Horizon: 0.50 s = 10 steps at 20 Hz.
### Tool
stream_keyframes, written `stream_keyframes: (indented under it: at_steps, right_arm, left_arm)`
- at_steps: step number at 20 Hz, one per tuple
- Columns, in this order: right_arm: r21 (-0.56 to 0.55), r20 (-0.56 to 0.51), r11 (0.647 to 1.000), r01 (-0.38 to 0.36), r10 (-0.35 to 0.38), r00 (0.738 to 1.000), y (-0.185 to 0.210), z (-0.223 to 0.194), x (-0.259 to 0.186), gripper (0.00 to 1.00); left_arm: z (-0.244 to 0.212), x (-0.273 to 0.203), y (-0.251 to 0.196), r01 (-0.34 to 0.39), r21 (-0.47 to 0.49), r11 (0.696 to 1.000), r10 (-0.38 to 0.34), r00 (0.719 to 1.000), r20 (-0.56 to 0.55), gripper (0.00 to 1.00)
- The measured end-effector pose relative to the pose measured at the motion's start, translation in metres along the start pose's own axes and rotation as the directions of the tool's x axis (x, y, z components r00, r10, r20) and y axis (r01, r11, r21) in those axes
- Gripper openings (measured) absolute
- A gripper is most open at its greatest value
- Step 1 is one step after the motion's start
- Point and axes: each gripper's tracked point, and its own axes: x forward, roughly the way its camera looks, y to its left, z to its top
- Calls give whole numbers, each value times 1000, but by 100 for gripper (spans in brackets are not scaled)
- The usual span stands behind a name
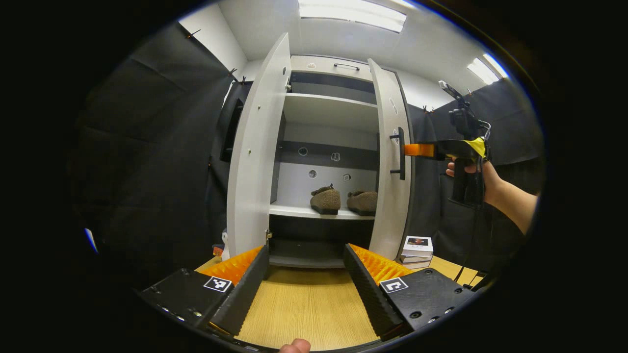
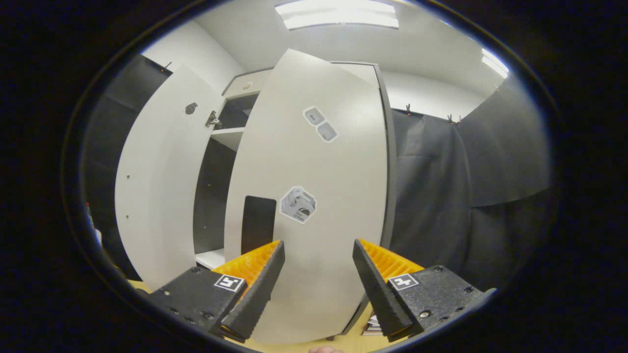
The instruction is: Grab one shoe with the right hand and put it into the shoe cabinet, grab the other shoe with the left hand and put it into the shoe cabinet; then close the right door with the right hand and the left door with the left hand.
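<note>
Two brown fuzzy shoes (image 1: 326, 200) (image 1: 363, 202) sit side by side on the lower shelf of the white shoe cabinet (image 1: 324, 110). Both doors stand partly open: the left door (image 1: 255, 152) and the right door (image 1: 390, 166). My left gripper (image 1: 306, 260) is open over the wooden table, in front of the cabinet, holding nothing. In the left gripper view my right gripper (image 1: 417, 150) points at the right door's black handle (image 1: 401, 153), held by a hand. In the right gripper view my right gripper (image 2: 318, 255) is open, close to the right door's outer face (image 2: 309, 196).
A stack of books (image 1: 417, 251) lies on the wooden table (image 1: 309, 304) right of the cabinet. Black cloth walls (image 1: 157, 162) close in both sides. The cabinet's upper shelf (image 1: 328, 104) holds nothing I can see.
</note>
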Motion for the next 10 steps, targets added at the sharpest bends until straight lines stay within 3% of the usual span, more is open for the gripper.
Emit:
stream_keyframes:
  at_steps: [5, 10]
  right_arm:
    - [39, 2, 999, 0, 0, 1000, -2, 0, -19, 93]
    - [79, 11, 997, 21, -22, 1000, -8, -2, -79, 96]
  left_arm:
    - [3, -3, 5, -9, -8, 1000, 9, 1000, 8, 94]
    - [9, -3, 1, 5, -10, 1000, -5, 1000, 17, 94]
